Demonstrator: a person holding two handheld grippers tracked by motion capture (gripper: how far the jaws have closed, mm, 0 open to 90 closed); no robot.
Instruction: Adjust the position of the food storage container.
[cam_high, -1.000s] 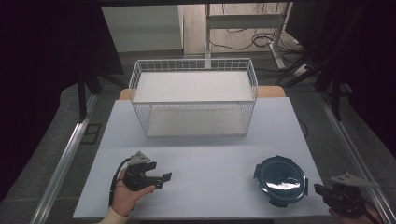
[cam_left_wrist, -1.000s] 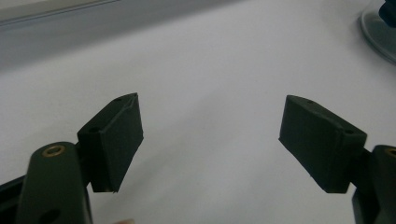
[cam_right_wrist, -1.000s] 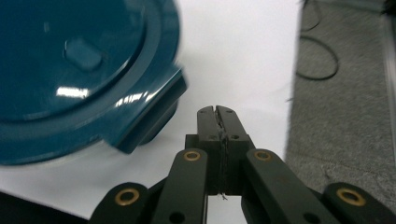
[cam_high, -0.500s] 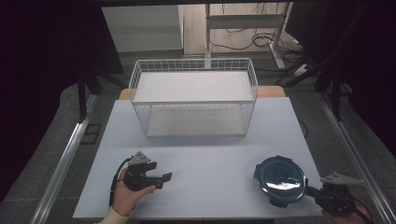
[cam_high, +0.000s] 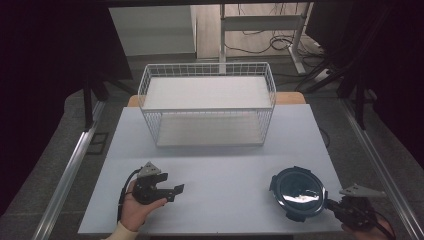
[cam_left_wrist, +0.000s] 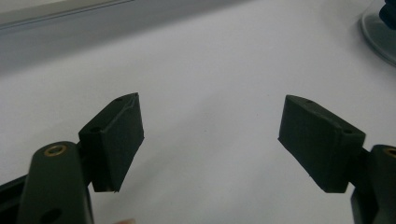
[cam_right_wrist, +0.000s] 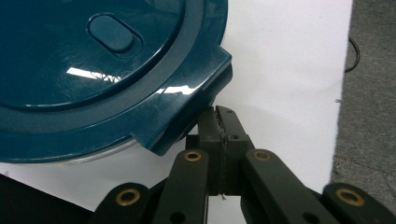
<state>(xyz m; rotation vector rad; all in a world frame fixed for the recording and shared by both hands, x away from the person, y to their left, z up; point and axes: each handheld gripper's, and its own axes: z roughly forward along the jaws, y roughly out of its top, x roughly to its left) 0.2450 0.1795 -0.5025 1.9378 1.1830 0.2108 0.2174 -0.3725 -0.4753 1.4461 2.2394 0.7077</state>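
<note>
Right gripper (cam_high: 327, 204), jaws clenched with nothing between them, has advanced from the lower right corner until its tips touch the teal lid (cam_high: 298, 192) latch; a nudge looks imminent. Left gripper (cam_high: 172, 191) stays released at lower left, well apart.

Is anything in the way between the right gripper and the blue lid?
No, nothing visible. The right gripper sits with its jaws shut right at the corner tab of the lid, at or under its edge; whether it touches can't be told. Only bare table lies around them.
</note>
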